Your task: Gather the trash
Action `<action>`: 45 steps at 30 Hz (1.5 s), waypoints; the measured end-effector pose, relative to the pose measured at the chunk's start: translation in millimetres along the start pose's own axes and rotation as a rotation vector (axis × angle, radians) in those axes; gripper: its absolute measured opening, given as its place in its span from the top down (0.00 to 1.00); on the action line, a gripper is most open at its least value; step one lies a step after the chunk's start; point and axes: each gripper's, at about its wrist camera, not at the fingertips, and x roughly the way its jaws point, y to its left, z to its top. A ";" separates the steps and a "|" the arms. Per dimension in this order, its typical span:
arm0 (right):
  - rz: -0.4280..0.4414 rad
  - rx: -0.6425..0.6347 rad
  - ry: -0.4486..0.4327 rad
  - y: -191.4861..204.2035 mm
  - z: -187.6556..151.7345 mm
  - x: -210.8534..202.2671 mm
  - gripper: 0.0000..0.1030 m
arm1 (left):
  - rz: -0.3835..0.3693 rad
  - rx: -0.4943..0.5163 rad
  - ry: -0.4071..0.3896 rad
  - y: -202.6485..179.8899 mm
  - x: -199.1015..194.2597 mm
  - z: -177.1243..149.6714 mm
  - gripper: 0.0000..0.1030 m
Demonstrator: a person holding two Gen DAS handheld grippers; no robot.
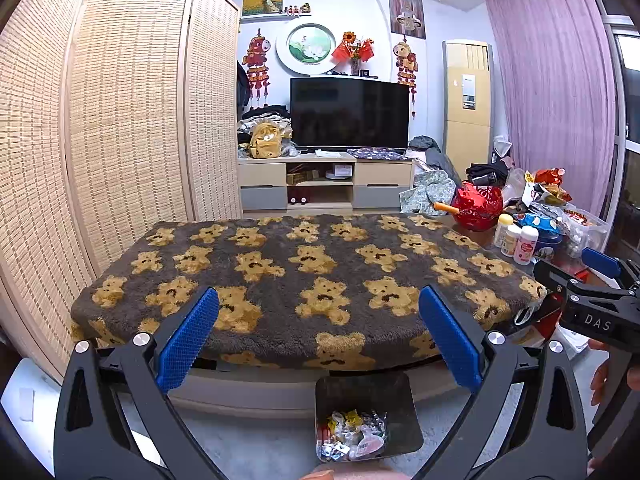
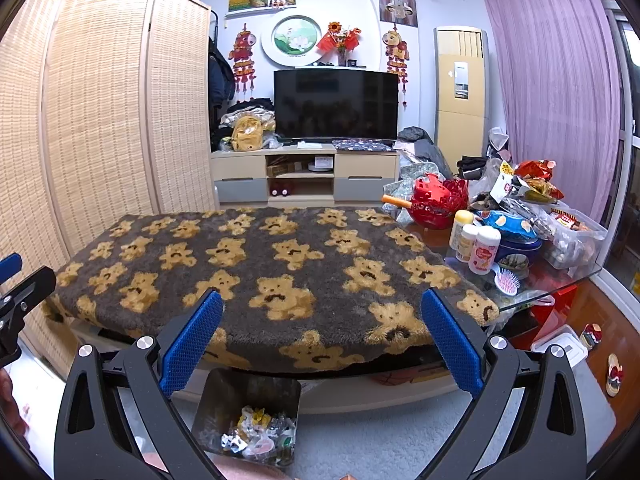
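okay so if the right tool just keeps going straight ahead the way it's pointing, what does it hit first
Most likely the teddy-bear blanket covering the table: the open right tool frames its near edge. The fisheye view flattens depth, so it might skim just above the blanket instead. The trash bin sits below that line.

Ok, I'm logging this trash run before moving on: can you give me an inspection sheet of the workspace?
Surface: table under a brown bear-print blanket; no loose trash seen on the blanket.
Job's things: dark trash bin on the floor in front of the table, with wrappers lying in the bottom.
Clutter: at the table's right end, a red basket, white bottles, snack bags and a pink hairbrush on the bare glass.
Grippers: left gripper and right gripper both open with nothing between the blue fingers, held over the near table edge.
Cables: nothing seen.
Surroundings: folding bamboo screen at left, TV on a cabinet, purple curtain at right.
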 end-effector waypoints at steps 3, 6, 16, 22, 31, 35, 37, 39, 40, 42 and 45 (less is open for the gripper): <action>-0.003 0.002 -0.001 -0.3 -0.4 -0.6 0.03 | 0.018 -0.012 0.004 1.2 -0.4 -0.1 0.08; -0.006 0.004 0.001 -1.5 -0.6 -0.2 0.03 | 0.064 -0.014 -0.002 0.0 -0.7 -0.8 0.08; -0.004 0.008 0.008 -1.6 -1.2 1.4 0.03 | 0.044 -0.007 -0.013 -3.5 -2.1 -3.4 0.08; -0.004 0.010 0.009 -1.8 -1.7 2.3 0.03 | 0.049 -0.009 -0.003 -2.9 0.6 -4.4 0.08; 0.001 0.007 0.020 4.9 -0.8 7.9 0.03 | 0.033 -0.017 0.025 -0.7 7.1 -4.0 0.08; -0.002 0.009 0.020 4.1 2.8 9.6 0.03 | 0.042 -0.009 0.024 -1.1 9.2 -3.6 0.08; 0.000 0.010 0.019 3.7 3.3 9.9 0.03 | 0.042 -0.013 0.026 -1.0 9.5 -3.4 0.08; 0.001 0.010 0.022 4.4 5.4 13.2 0.03 | 0.044 -0.013 0.026 -1.0 9.5 -3.5 0.08; 0.001 0.010 0.023 5.2 5.7 14.8 0.03 | 0.045 -0.014 0.028 -0.3 11.3 -3.0 0.08; 0.001 0.011 0.027 3.9 6.5 18.9 0.03 | 0.045 -0.016 0.031 1.8 16.2 -1.7 0.08; 0.013 0.014 0.023 3.5 9.4 27.5 0.03 | 0.047 -0.017 0.037 4.8 26.1 0.5 0.08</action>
